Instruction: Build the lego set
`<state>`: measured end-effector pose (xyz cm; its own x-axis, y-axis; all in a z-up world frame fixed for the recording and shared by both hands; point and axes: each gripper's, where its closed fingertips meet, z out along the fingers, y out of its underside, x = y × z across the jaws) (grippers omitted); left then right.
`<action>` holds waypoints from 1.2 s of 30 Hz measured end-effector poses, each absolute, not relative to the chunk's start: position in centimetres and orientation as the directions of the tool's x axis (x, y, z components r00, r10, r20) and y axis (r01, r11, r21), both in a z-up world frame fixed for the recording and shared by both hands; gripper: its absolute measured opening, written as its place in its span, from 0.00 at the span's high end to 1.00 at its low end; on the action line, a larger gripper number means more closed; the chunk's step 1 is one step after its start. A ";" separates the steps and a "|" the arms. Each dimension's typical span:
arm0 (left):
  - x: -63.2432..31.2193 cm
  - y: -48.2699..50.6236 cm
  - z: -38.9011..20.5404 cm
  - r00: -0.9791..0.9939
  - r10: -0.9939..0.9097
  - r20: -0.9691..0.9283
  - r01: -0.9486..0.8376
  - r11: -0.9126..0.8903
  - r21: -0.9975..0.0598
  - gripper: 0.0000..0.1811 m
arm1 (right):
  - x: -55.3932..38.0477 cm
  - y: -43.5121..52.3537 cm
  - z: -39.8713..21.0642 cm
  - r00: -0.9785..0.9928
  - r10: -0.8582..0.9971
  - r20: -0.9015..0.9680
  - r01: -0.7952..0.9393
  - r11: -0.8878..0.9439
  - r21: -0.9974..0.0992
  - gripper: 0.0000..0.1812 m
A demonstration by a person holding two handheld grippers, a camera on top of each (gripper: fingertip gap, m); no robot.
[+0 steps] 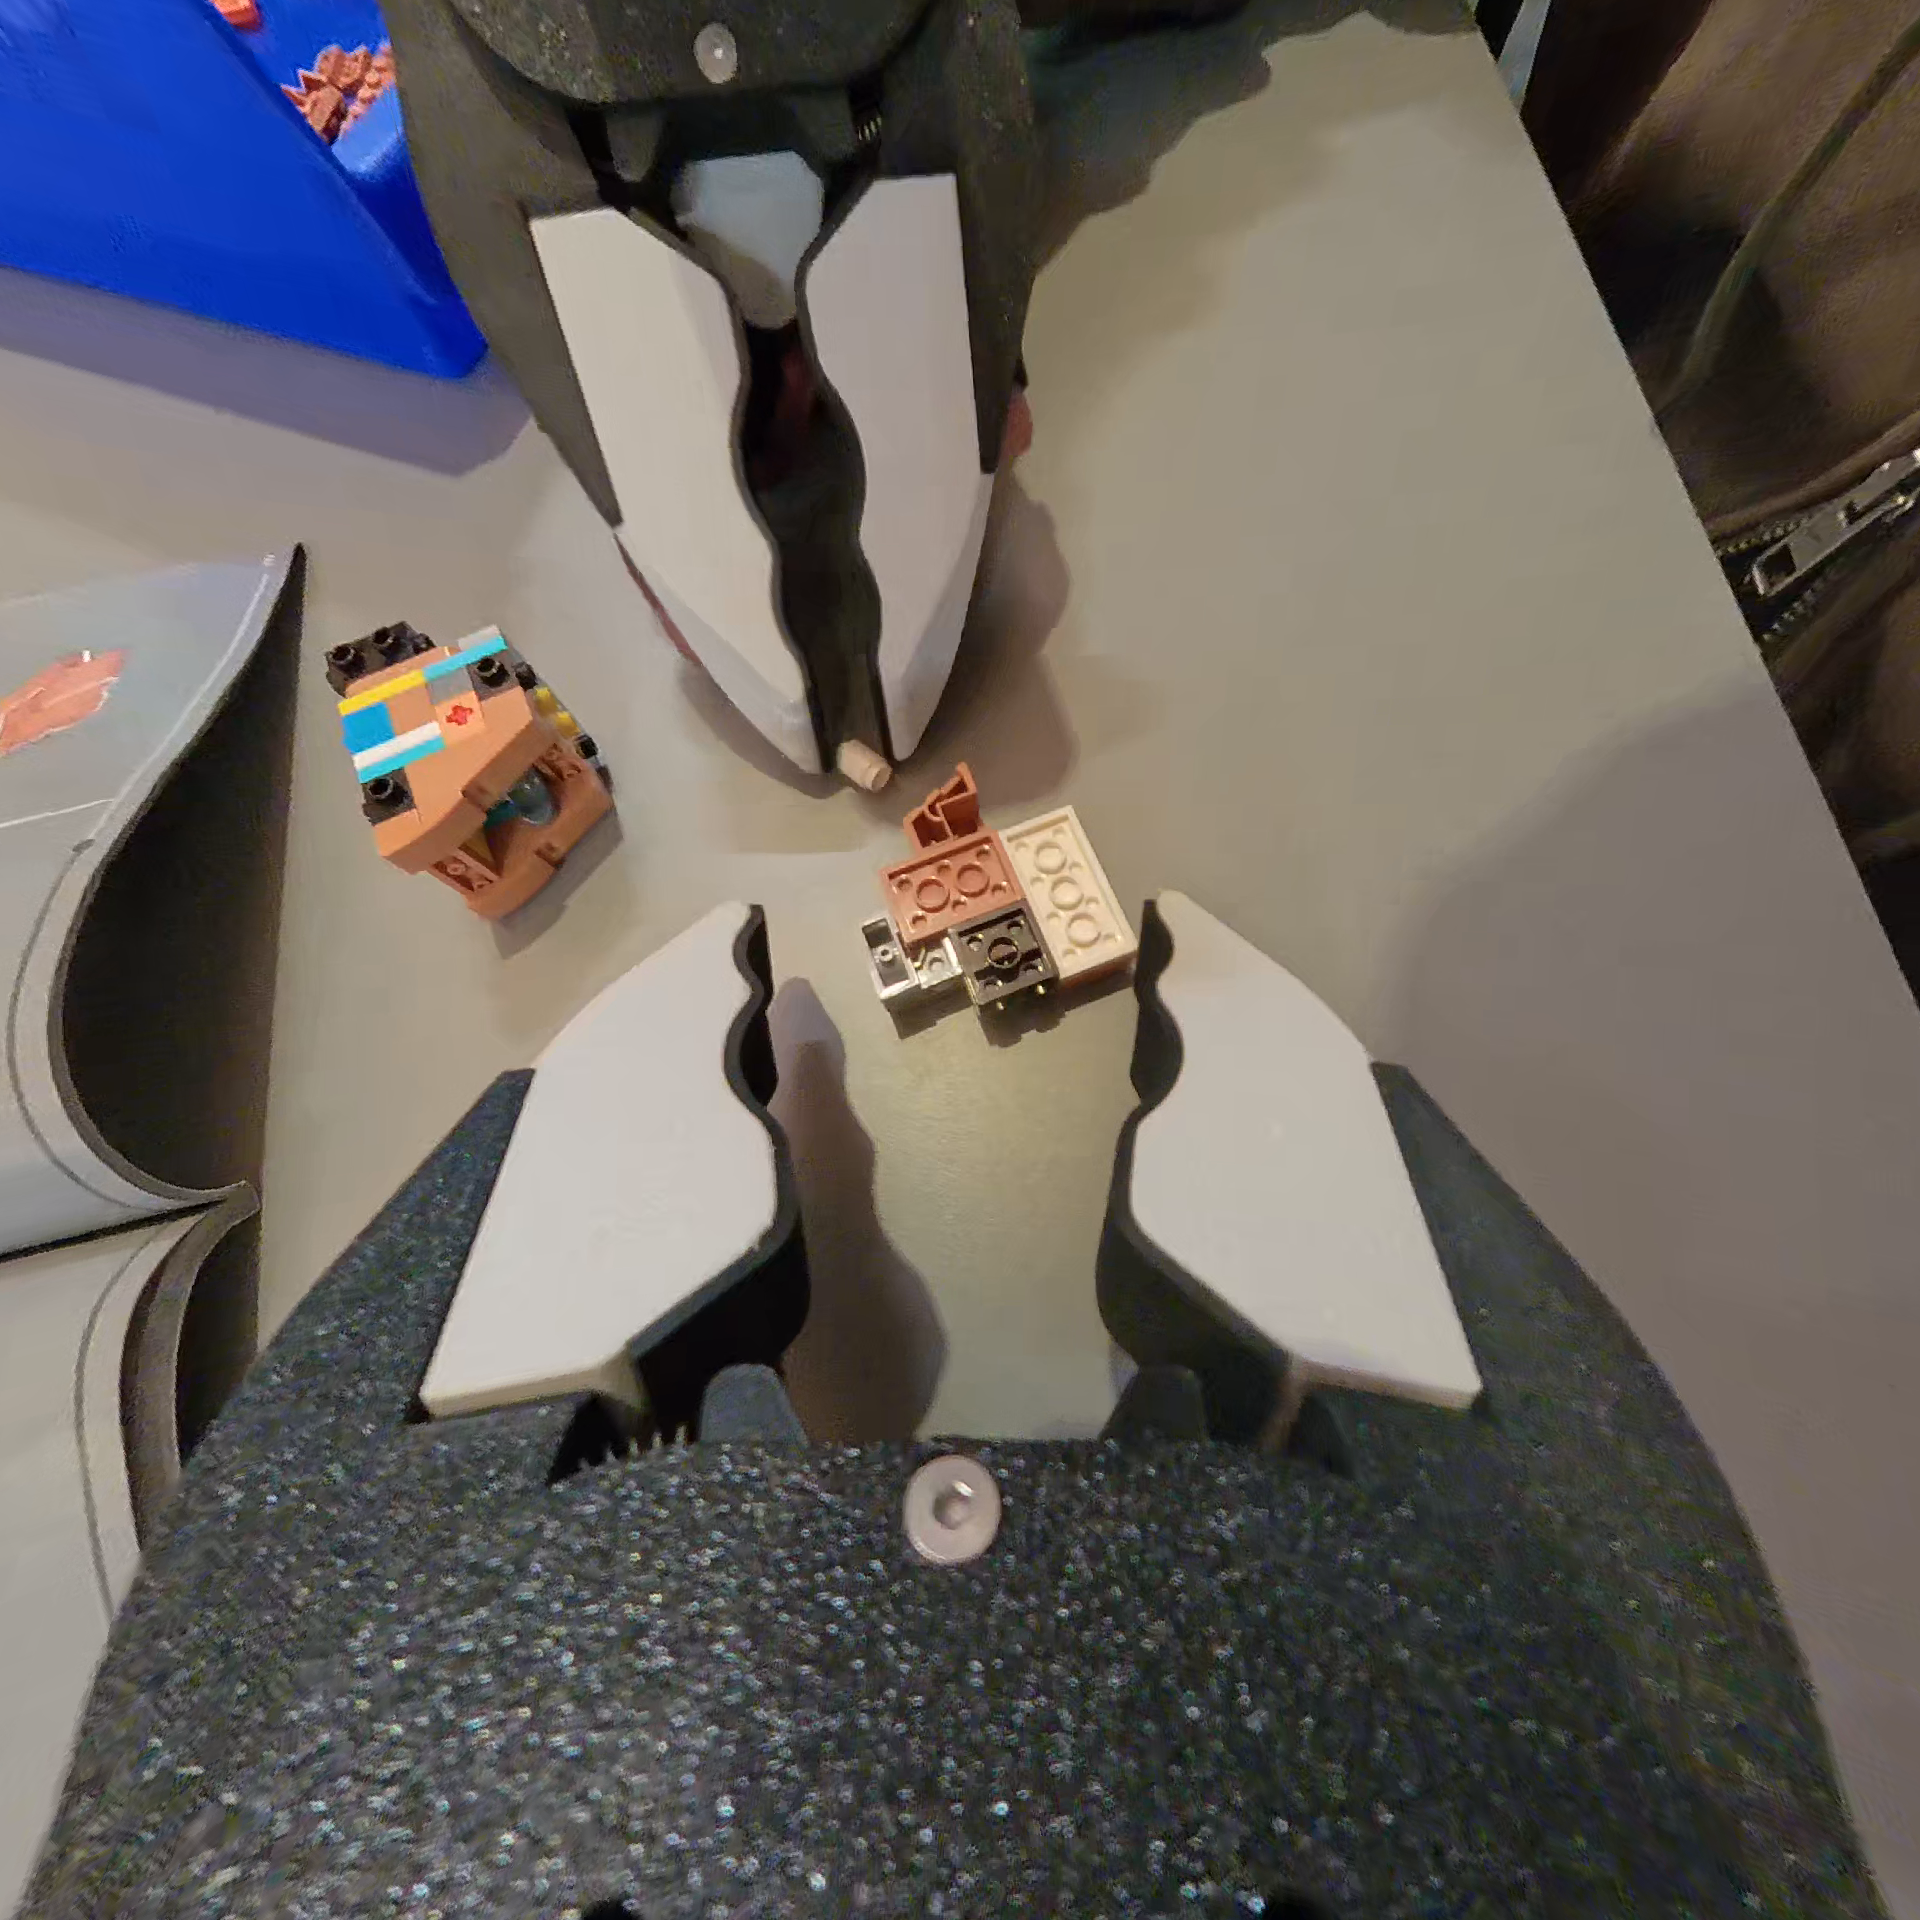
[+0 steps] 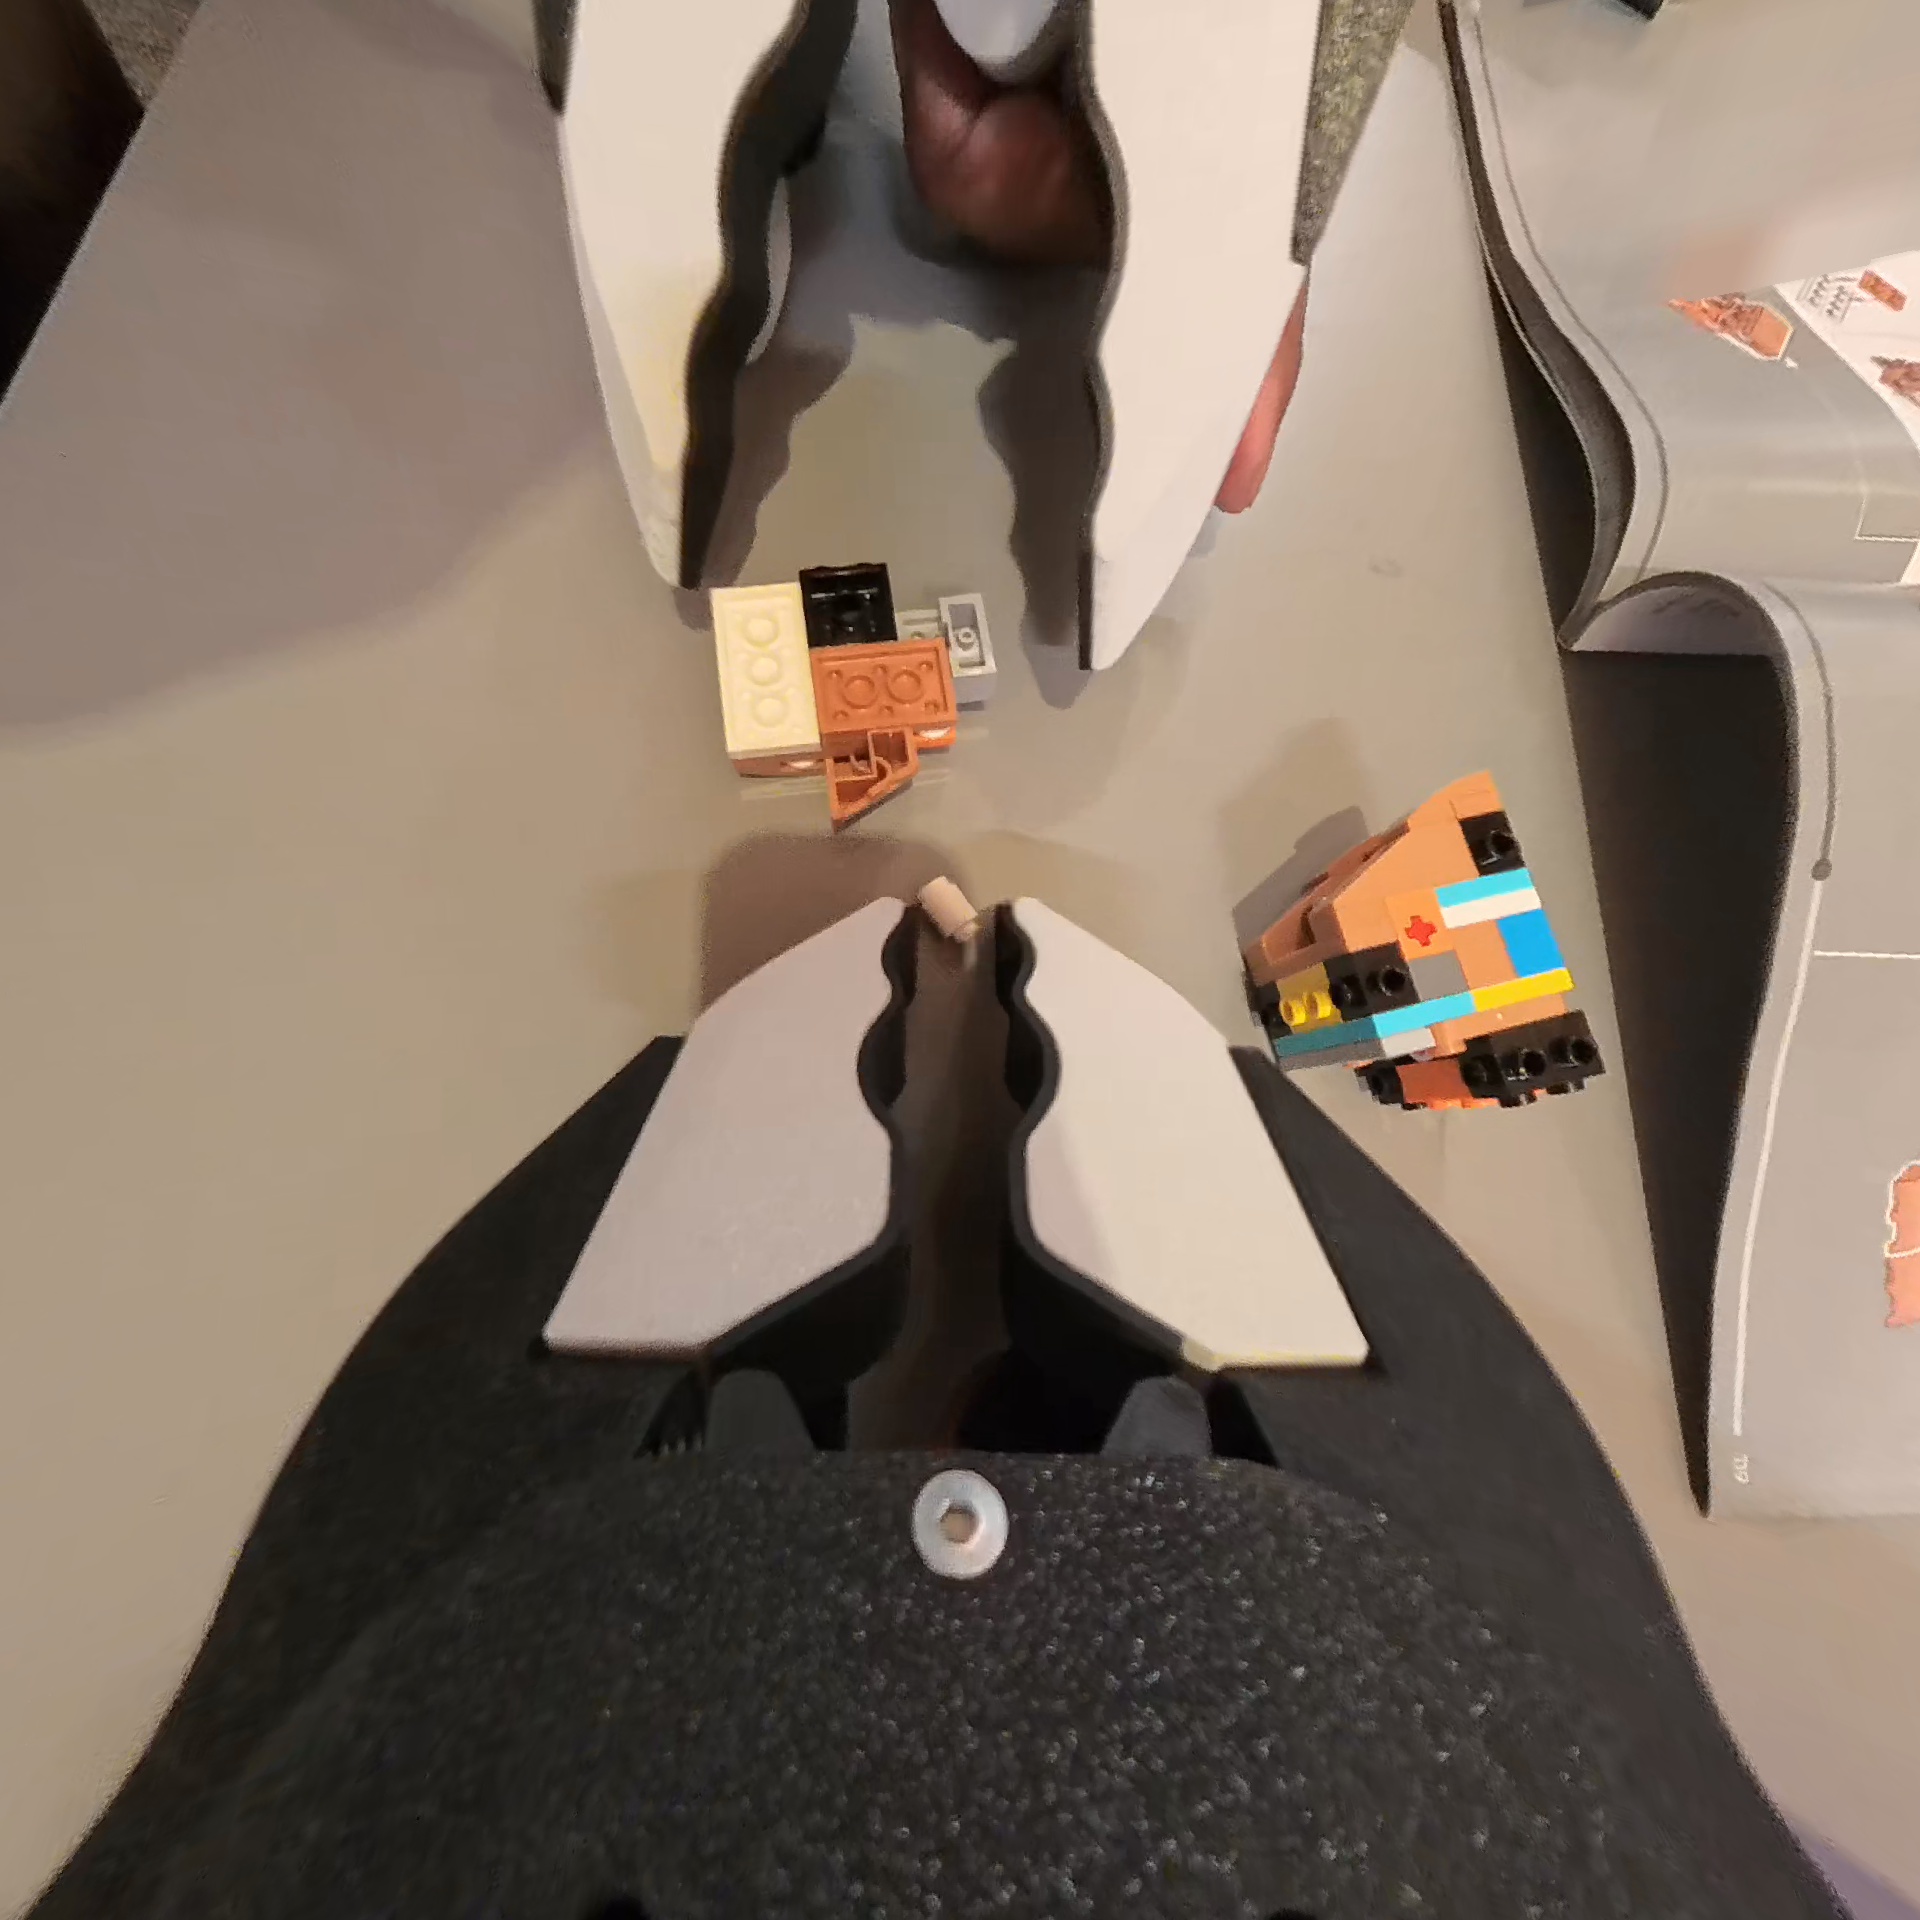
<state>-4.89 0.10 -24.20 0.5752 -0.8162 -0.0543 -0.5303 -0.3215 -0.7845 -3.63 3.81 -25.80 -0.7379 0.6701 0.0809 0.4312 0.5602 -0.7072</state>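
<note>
A small lego assembly (image 1: 992, 914) of brown, cream, black and grey pieces lies on the grey table, studs down, just ahead of my open, empty left gripper (image 1: 951, 930). It also shows in the right wrist view (image 2: 842, 686). My right gripper (image 2: 951, 920) is shut on a small tan peg (image 2: 948, 923) at its tips, a short way from the assembly. The right gripper also shows in the left wrist view (image 1: 857, 764) with the peg (image 1: 864, 769). A larger multicoloured lego build (image 1: 468, 764) lies on its side nearby, and in the right wrist view (image 2: 1423, 956).
An open instruction booklet (image 1: 94, 883) lies at the left, and at the right in the right wrist view (image 2: 1766, 520). A blue bin (image 1: 187, 177) with brown pieces stands at the far left. A person's jacket (image 1: 1787, 364) is past the table's right edge. Spacing between my two grippers at the tips: around 5 cm.
</note>
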 end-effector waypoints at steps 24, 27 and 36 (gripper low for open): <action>-4.3 2.4 -14.7 0.625 -0.521 -0.582 -0.474 0.338 -0.813 0.86 | -4.9 1.8 -14.6 -0.707 0.408 -0.578 0.416 -0.420 -0.806 0.96; -4.2 2.3 -14.3 0.636 -0.509 -0.580 -0.459 0.355 -0.814 0.90 | -4.8 1.5 -14.4 -0.716 0.397 -0.574 0.410 -0.427 -0.806 0.96; -4.1 2.3 -14.1 0.651 -0.524 -0.549 -0.426 0.346 -0.836 0.96 | -4.9 1.7 -14.3 -0.717 0.384 -0.581 0.410 -0.442 -0.798 0.96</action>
